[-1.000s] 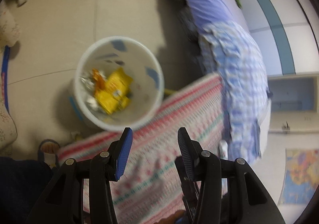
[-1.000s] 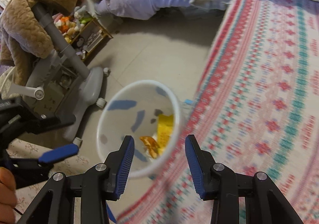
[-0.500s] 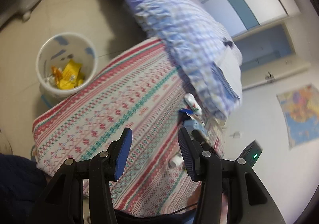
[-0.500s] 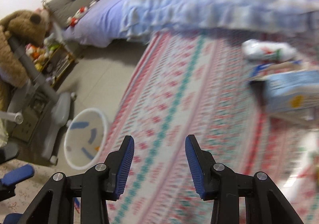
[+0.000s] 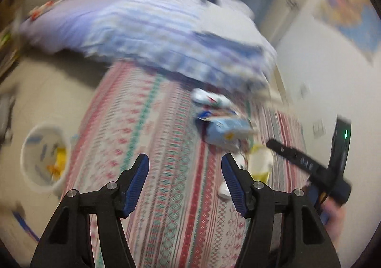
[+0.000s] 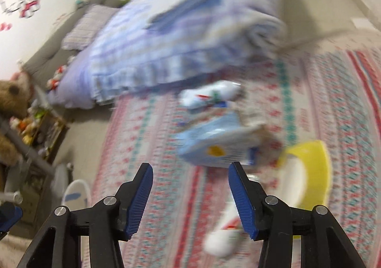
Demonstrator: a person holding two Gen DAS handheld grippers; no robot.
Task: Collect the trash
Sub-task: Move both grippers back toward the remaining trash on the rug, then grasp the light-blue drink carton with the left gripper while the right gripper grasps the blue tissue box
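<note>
Both views are blurred. The left tool (image 5: 185,179) and the right tool (image 6: 190,193) hang released over the patterned rug (image 5: 166,148), each gripping nothing. Trash lies in a cluster on the rug near the bed's (image 6: 178,36) foot corner: a white wrapper (image 6: 209,96), a light-blue carton (image 6: 219,146) just beside it, a yellow-and-white cup (image 6: 307,170) and a small white bottle (image 6: 223,239). The white bin (image 5: 45,160) stands on the floor at the rug's left edge, yellow wrappers (image 5: 59,163) inside.
</note>
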